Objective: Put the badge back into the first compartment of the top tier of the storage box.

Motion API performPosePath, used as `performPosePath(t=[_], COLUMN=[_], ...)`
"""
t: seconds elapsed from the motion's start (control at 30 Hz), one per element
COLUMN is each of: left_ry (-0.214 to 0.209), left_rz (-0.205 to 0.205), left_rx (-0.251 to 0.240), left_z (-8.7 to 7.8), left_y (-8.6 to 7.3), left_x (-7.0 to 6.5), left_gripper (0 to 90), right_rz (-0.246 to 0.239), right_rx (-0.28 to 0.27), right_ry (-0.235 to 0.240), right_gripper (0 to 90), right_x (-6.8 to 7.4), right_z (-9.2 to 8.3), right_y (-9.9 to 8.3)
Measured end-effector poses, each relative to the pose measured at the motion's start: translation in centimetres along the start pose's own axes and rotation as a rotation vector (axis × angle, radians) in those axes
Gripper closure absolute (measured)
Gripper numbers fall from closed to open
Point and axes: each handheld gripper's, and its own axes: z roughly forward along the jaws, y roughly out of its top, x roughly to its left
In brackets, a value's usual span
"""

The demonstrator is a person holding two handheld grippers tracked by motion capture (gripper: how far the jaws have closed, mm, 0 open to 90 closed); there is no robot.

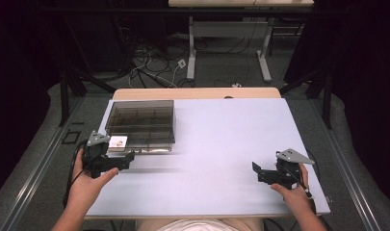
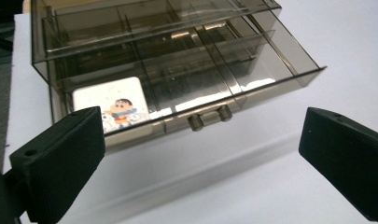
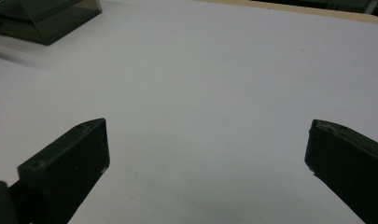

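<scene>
- Fingers of my left gripper (image 2: 200, 154) spread wide, drawer handle (image 2: 210, 117) at twelve o'clock, untouched.
- Sticker card (image 2: 113, 105) lies in drawer (image 2: 270, 70), eleven o'clock.
- Right gripper (image 3: 207, 158) fingers wide over bare counter (image 3: 214, 70).

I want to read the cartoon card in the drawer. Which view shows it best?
The left gripper view: the card lies close, its figure plain, in the open drawer. The high view shows it as a small white patch.

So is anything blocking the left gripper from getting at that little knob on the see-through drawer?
Nothing visible is. The left gripper, jaws wide open, faces the drawer head on, and bare white table lies between it and the knob. The cartoon card sits inside the drawer, left of the knob, not in the path.
</scene>
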Motion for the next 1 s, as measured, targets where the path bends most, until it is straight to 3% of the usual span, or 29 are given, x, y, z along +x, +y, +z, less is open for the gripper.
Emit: performPosePath(t=[0.47, 0.57, 1.0], left_ry=[-0.043, -0.049, -0.124], left_rz=[0.026, 0.049, 0.053], left_rx=[0.011, 0.022, 0.022], left_z=[0.8, 1.0, 3.1], left_y=[-1.4, -1.6, -2.3], left_x=[-2.0, -2.3, -4.7], left_gripper=[0.8, 0.8, 1.6], right_rz=[0.002, 0.002, 0.001], right_rx=[0.003, 0.002, 0.0], right_ry=[0.006, 0.007, 0.003], right_gripper=[0.0, 0.0, 0.0], right_x=[0.0, 0.0, 0.0], right_z=[0.0, 0.0, 0.0], right_y=[0.0, 0.0, 0.0])
